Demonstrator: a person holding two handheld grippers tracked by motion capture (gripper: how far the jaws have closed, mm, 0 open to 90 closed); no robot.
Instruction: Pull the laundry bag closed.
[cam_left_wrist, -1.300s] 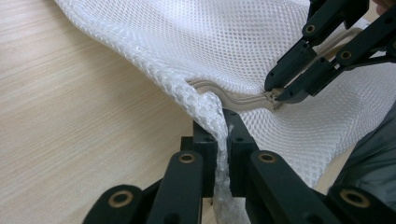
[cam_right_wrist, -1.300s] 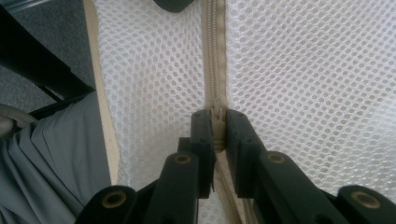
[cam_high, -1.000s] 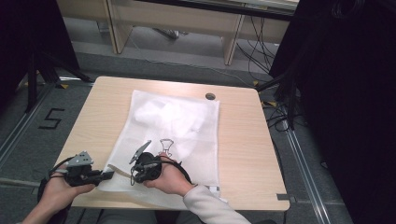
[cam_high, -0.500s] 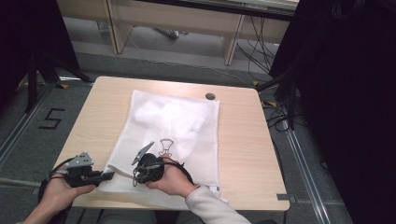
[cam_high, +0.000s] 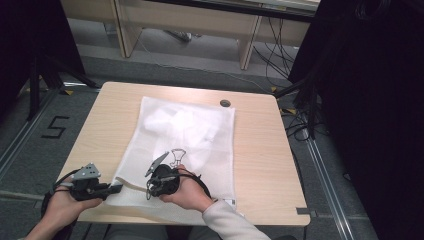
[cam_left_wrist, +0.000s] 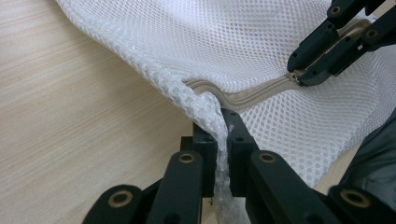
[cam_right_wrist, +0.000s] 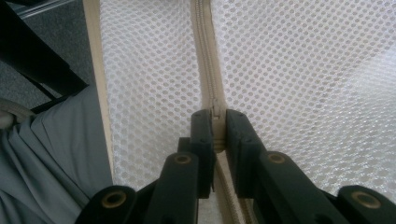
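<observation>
At the near left of the worktop (cam_high: 105, 107) the left gripper (cam_high: 116, 188) has its jaws clamped together on the near left corner of the white mesh laundry bag (cam_high: 200, 132), which lies spread flat across the middle of the worktop; from the gripper's own camera the net bunches up into a soft ridge between the pads, right where the beige zipper (cam_left_wrist: 247, 95) ends. That tells me the bag is feather-light and limp: it will fold, drag and ruck rather than slide as one piece, so pinning a corner like this looks like the sensible way to keep it still. A little to the right, along the near edge, the right gripper (cam_high: 150, 184) is closed on the zipper's slider or its pull, I can't tell which. The mesh could snag or stretch, so I'd pull straight along the zipper line. A small dark disc (cam_high: 225, 103) sits near the worktop's far edge, just beyond the bag.
</observation>
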